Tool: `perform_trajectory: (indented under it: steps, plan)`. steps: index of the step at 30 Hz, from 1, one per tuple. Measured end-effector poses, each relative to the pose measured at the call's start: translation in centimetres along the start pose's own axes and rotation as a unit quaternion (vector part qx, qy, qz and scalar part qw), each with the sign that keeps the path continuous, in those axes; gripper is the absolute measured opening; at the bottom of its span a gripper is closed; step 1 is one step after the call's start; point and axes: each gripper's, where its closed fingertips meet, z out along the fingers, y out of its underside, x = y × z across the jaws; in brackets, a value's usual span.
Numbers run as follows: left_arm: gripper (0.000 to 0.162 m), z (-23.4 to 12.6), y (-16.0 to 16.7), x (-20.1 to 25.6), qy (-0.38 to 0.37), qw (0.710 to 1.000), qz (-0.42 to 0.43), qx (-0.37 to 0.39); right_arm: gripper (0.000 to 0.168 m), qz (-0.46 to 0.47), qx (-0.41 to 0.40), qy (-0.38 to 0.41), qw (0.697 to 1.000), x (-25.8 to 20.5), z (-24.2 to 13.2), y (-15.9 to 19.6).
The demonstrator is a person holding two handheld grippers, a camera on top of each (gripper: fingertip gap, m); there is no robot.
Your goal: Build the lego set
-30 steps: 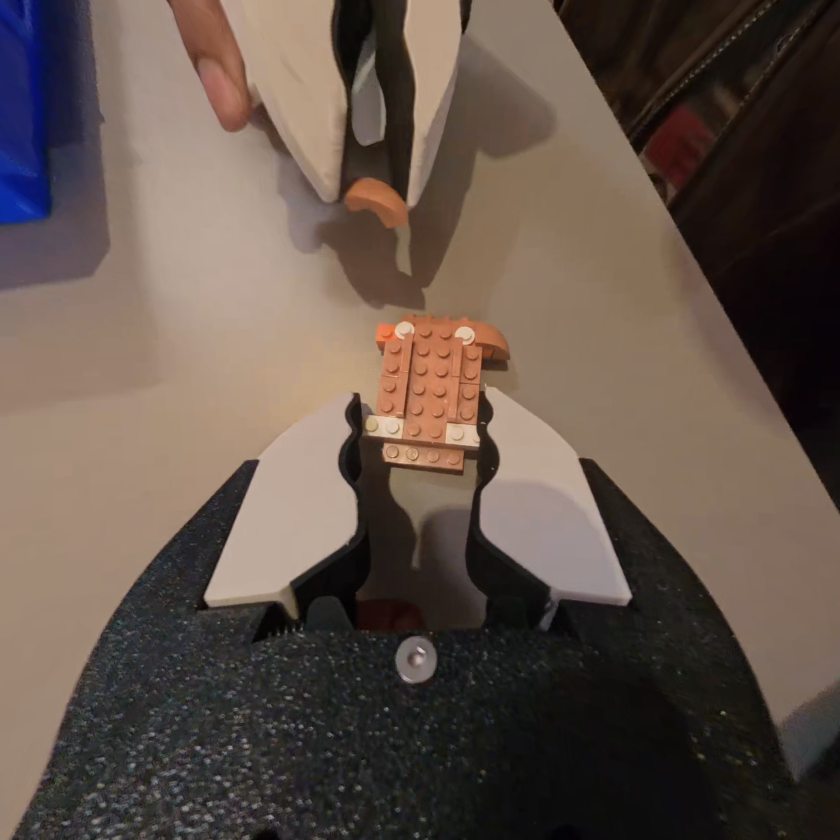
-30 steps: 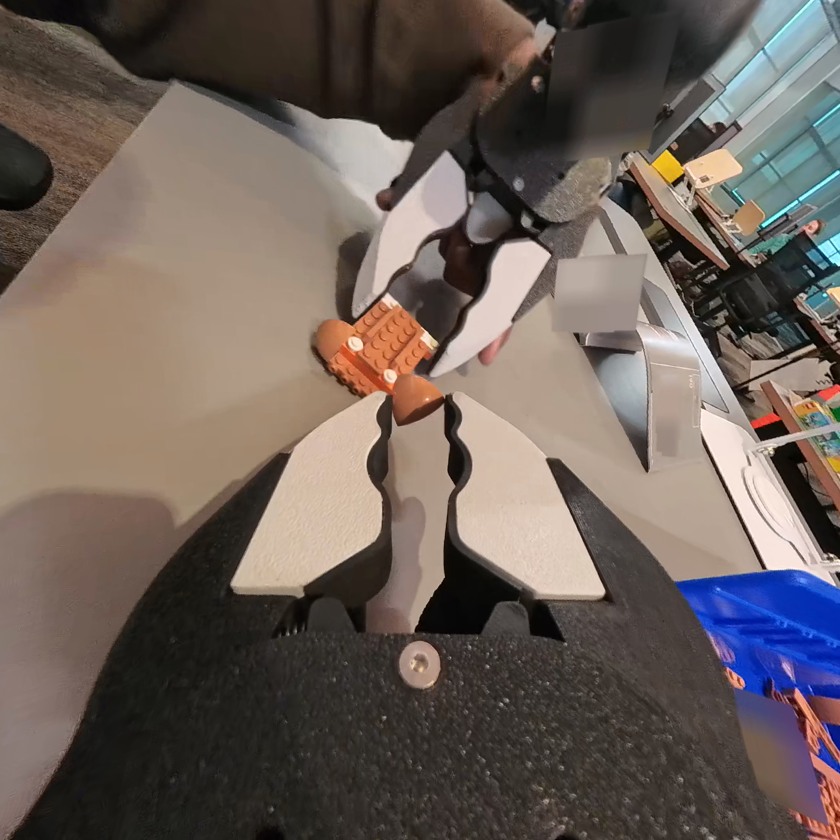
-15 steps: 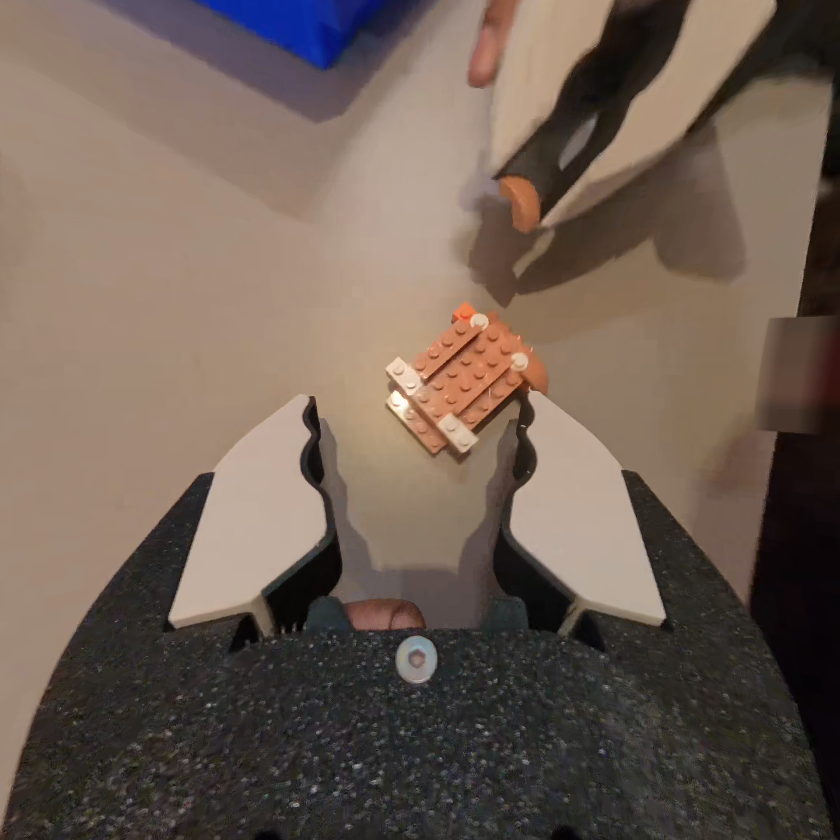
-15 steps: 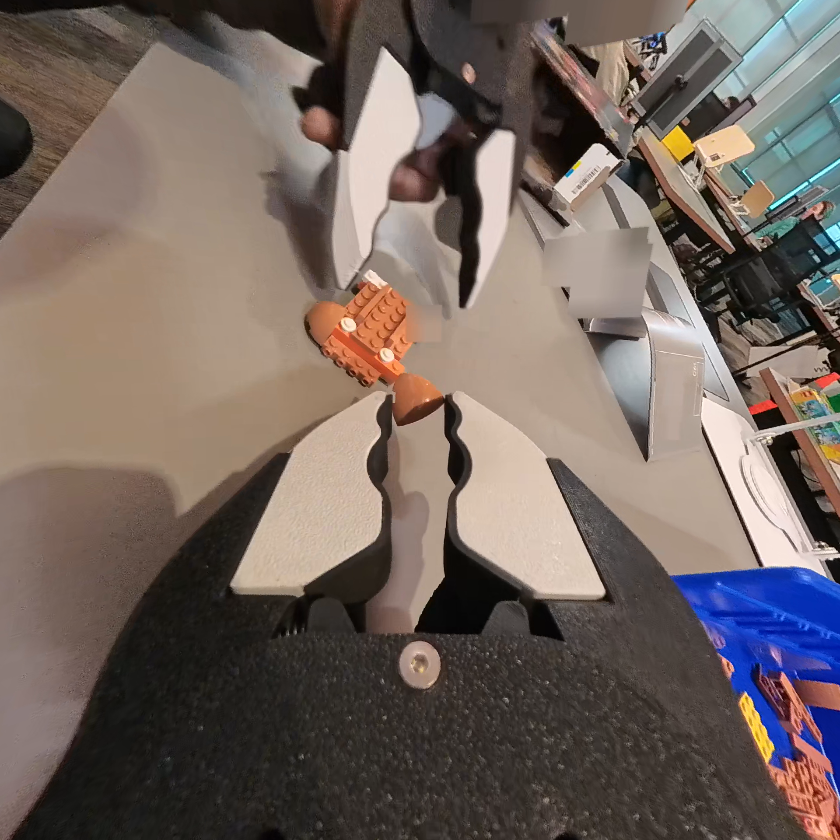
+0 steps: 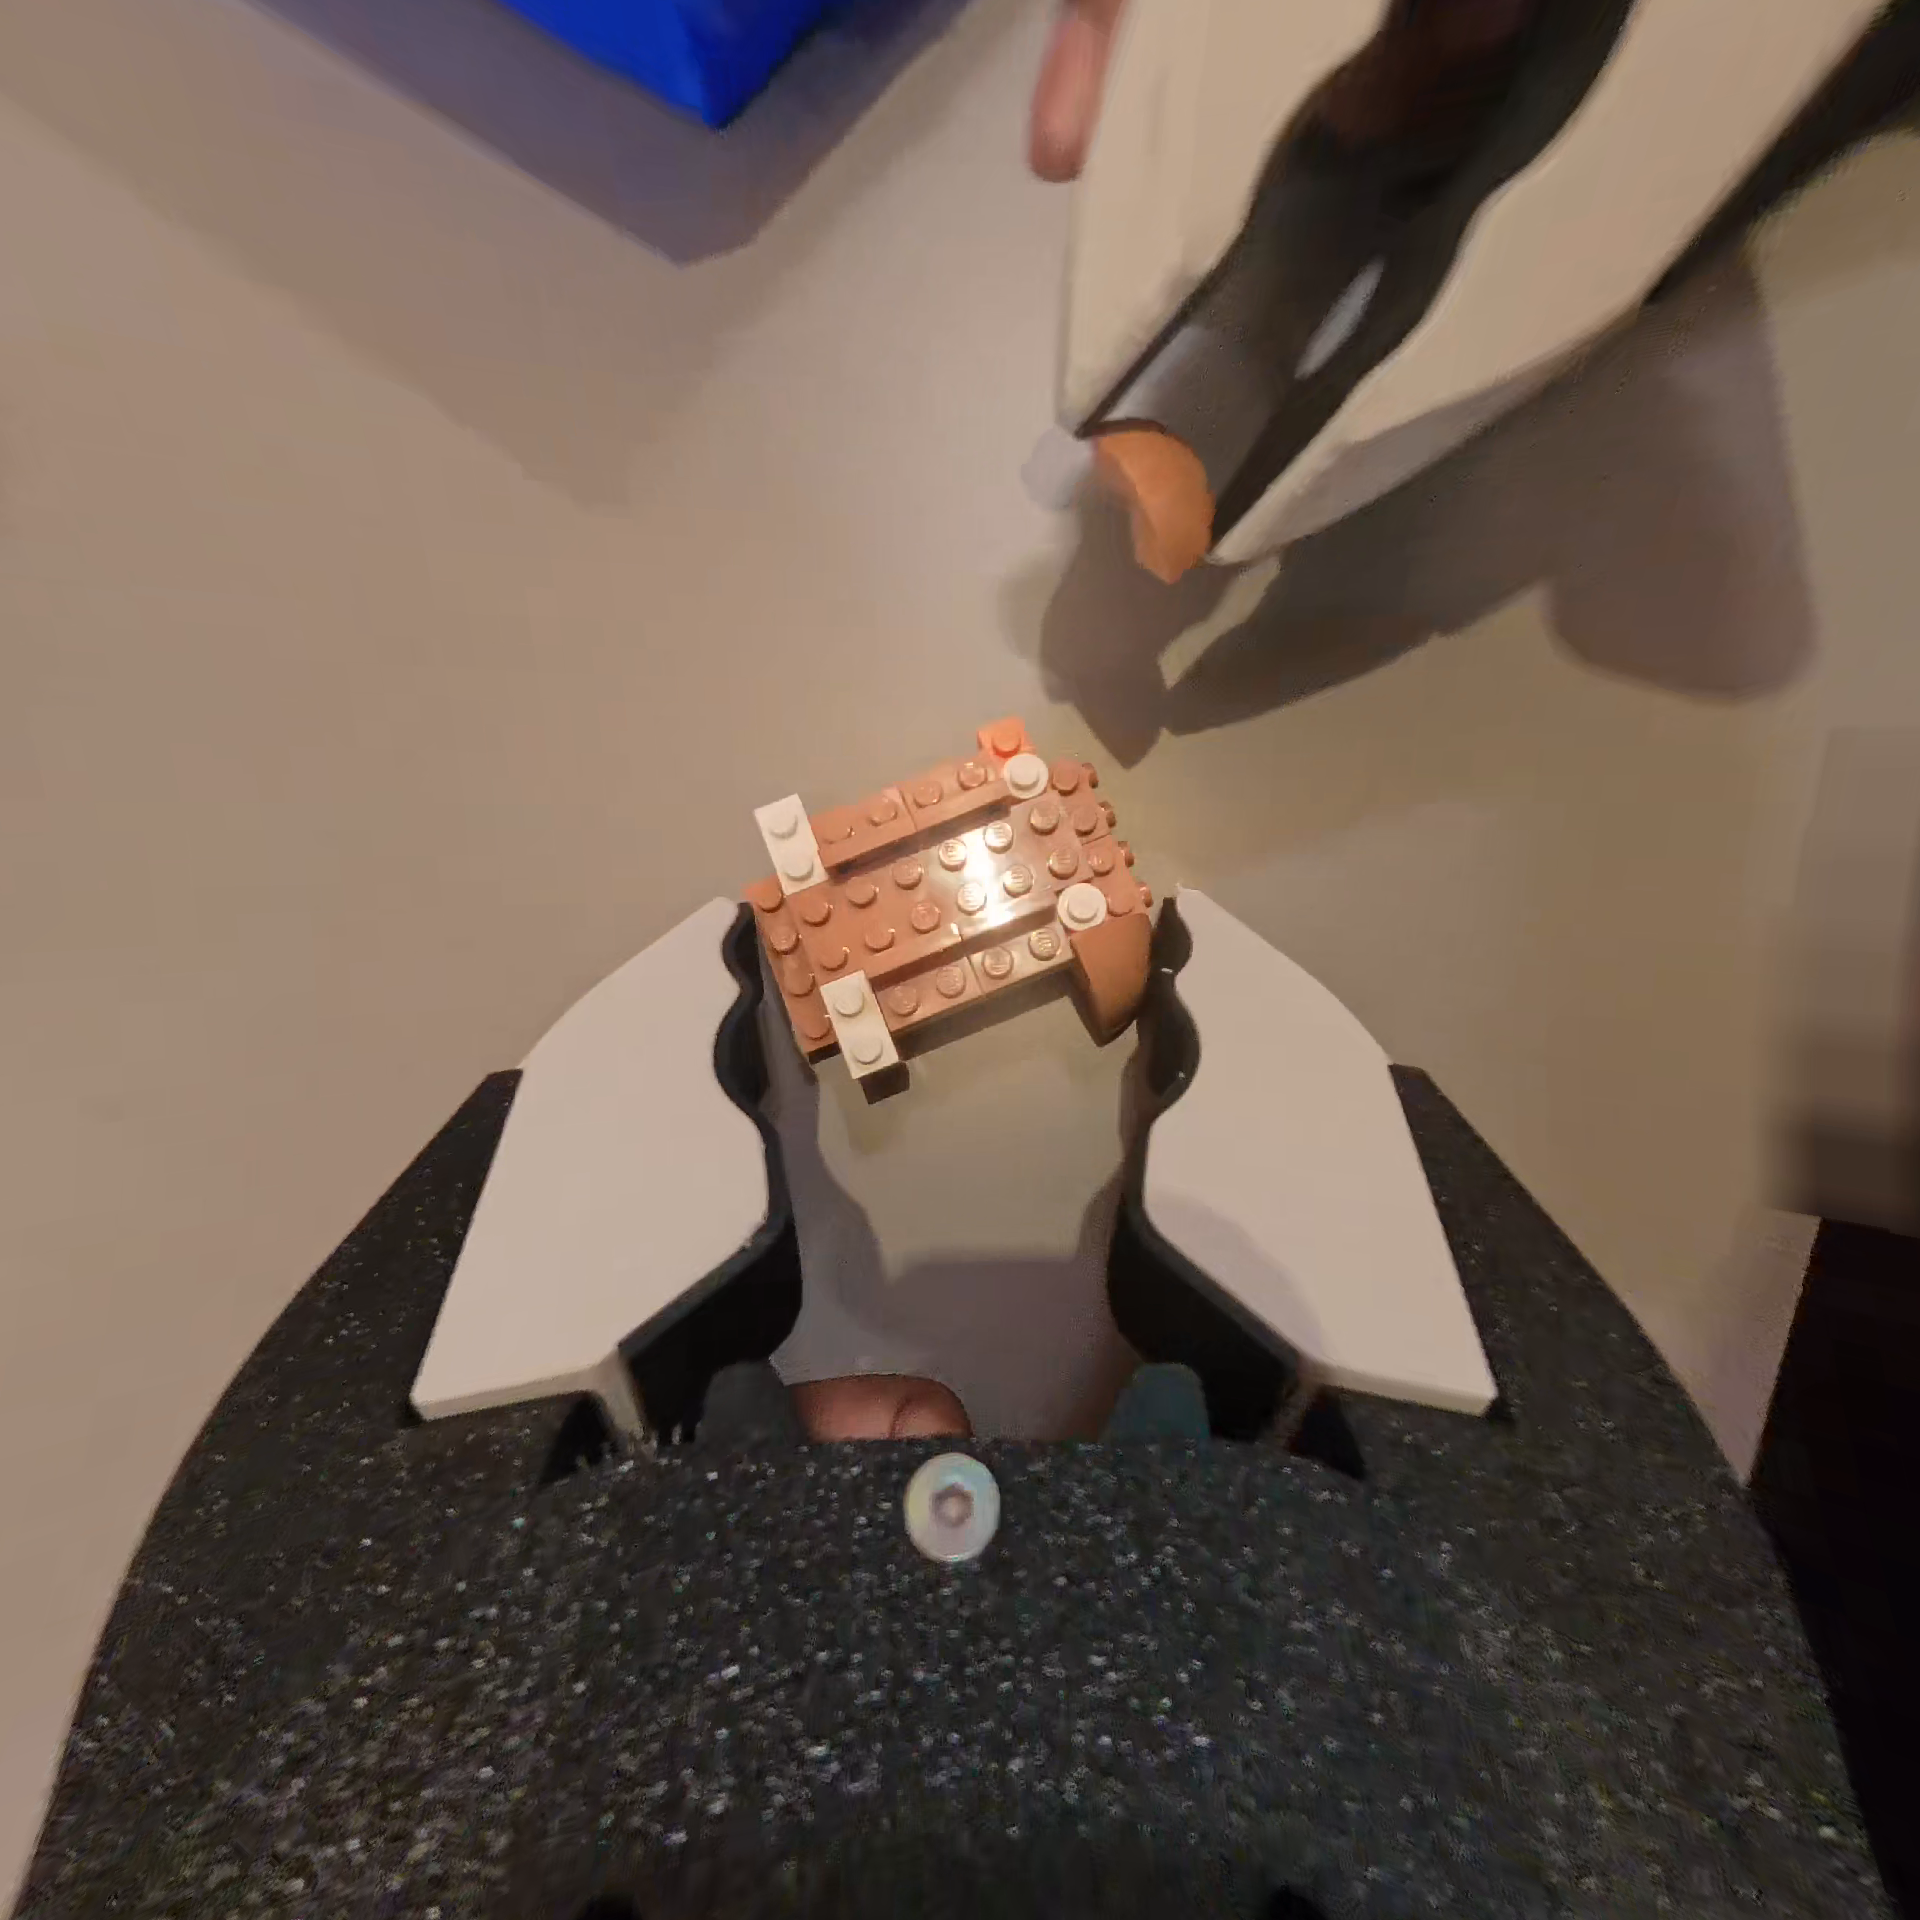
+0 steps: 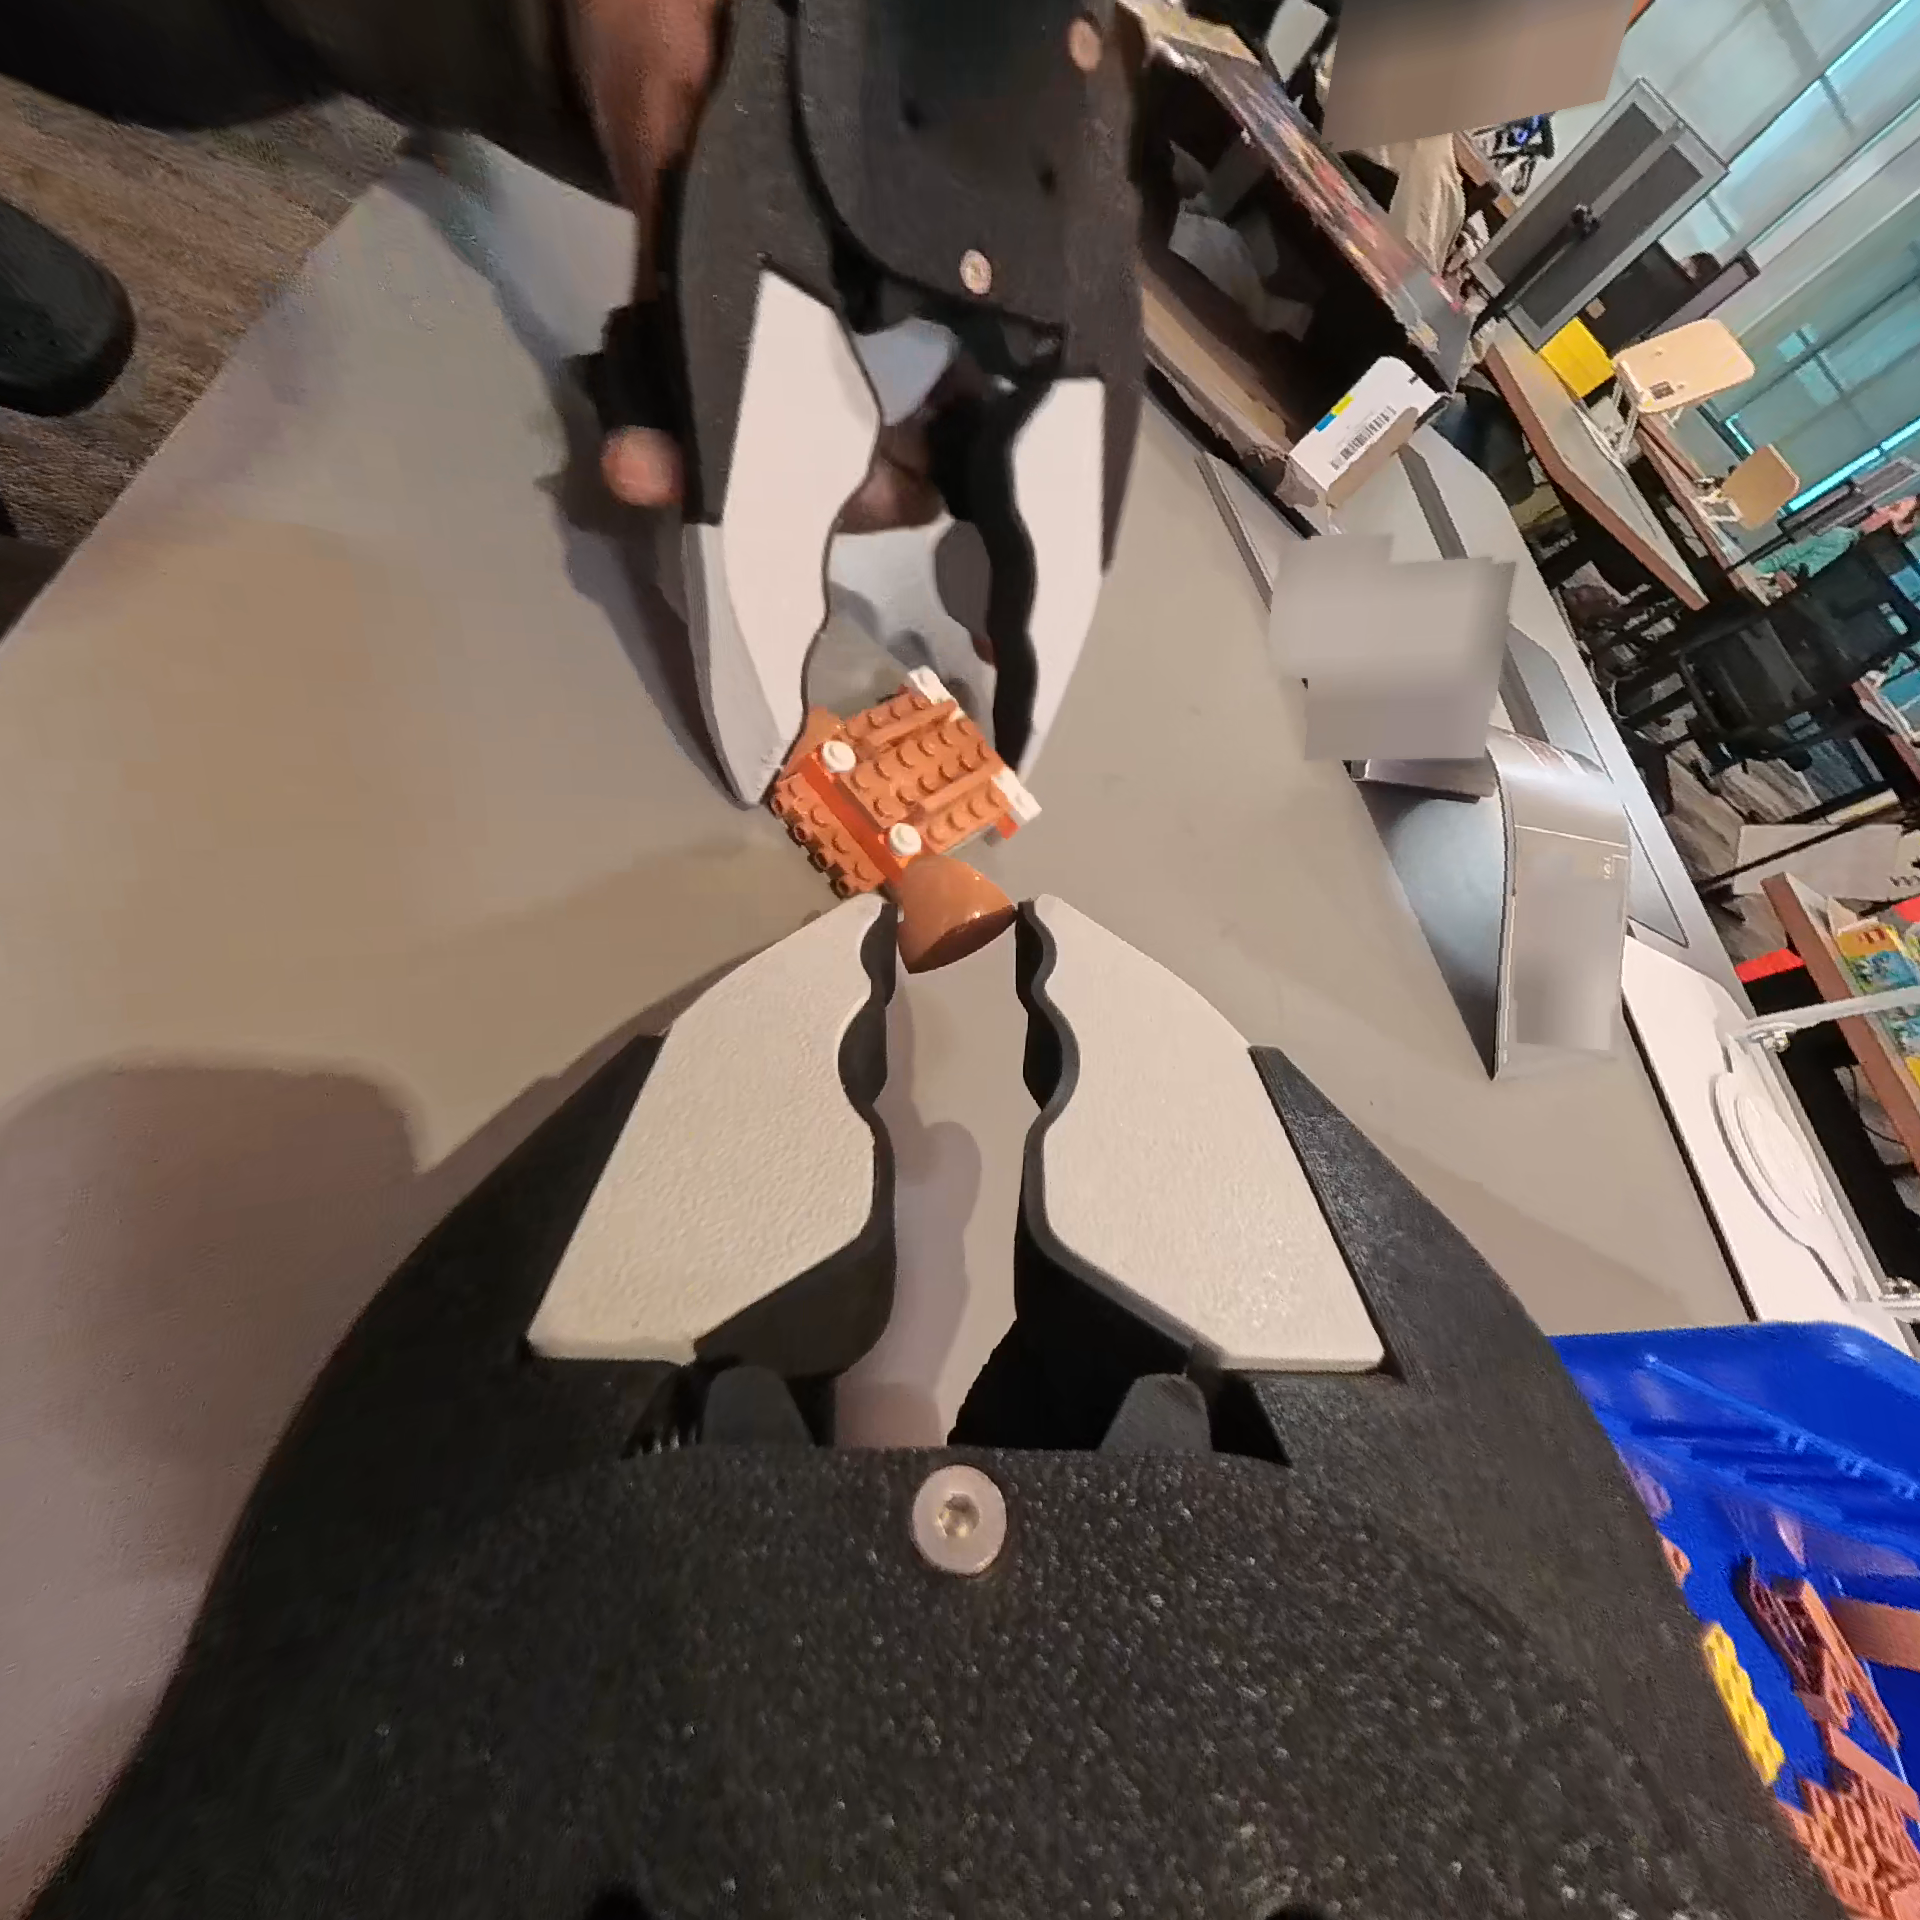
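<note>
A brown lego assembly (image 5: 935, 904) with white studs and a rounded corner piece lies on the grey table (image 5: 312, 727). My left gripper (image 5: 945, 914) is closed across its long sides, one fingertip at each side. It also shows in the right wrist view (image 6: 904, 769), with the left gripper (image 6: 883, 769) coming down from above. My right gripper (image 6: 954, 914) is shut on a small brown rounded piece (image 6: 951, 925), held just in front of the assembly. In the left wrist view this piece (image 5: 1158, 499) is beyond the assembly to the right, above the table.
A blue bin (image 6: 1766, 1455) with loose brown and yellow bricks stands at my right; its corner shows in the left wrist view (image 5: 707, 52). A grey metal stand (image 6: 1538, 883) stands on the table's right side. The table edge (image 5: 1787, 1247) runs close on the right.
My left gripper let go of the assembly, opened wide, turned, and has closed on it again across its other sides. My right gripper kept the rounded piece and moved closer to the assembly.
</note>
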Motion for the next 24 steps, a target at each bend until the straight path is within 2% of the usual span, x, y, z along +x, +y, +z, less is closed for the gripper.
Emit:
perform_trajectory:
  steps: [5,8,12,18,24]
  plan:
    - [0.073,0.1,-0.2,0.6,0.138,0.980,0.141,0.018,0.022,-0.010,0.012,-0.023,1.000,-0.8,0.0,-0.4]
    - [0.073,0.1,-0.5,0.6,0.198,0.967,0.162,0.022,0.022,-0.013,0.016,-0.040,0.999,-1.4,0.1,-0.4]
    - [0.072,0.0,-0.9,0.5,0.251,0.957,0.146,0.022,0.022,-0.018,0.024,-0.050,0.998,-1.7,0.1,-0.6]
    - [0.072,-0.6,-1.7,0.9,0.296,0.947,0.114,0.040,0.022,-0.019,0.039,-0.061,0.997,-1.9,0.1,-1.0]
    - [0.071,-0.2,-1.3,0.8,0.280,0.952,0.124,0.028,0.022,-0.026,0.028,-0.064,0.997,-2.0,0.4,-0.8]
